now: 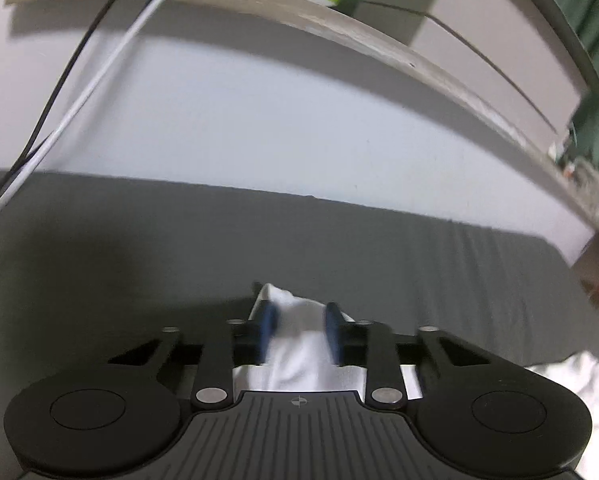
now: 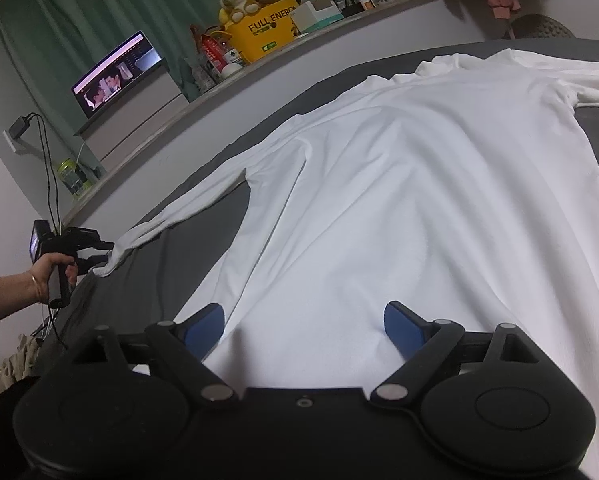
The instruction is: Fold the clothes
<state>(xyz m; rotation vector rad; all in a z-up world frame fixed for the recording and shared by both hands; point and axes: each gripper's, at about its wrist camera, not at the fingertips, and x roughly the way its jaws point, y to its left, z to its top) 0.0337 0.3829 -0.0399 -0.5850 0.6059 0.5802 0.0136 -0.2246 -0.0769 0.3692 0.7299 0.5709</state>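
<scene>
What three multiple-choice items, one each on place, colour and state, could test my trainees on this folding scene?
1. Where does the white shirt lie?
A. on the grey bed
B. on the ledge
C. on the floor

2. What colour are the curtains?
A. red
B. green
C. white

3. How is the right gripper?
A. shut on a sleeve
B. open over the hem
C. out of view

Key: 1 A, the shirt is spread flat on the grey sheet; 2 B, green drapes hang behind the laptop; 3 B, its blue pads stand wide apart above the cloth.
</scene>
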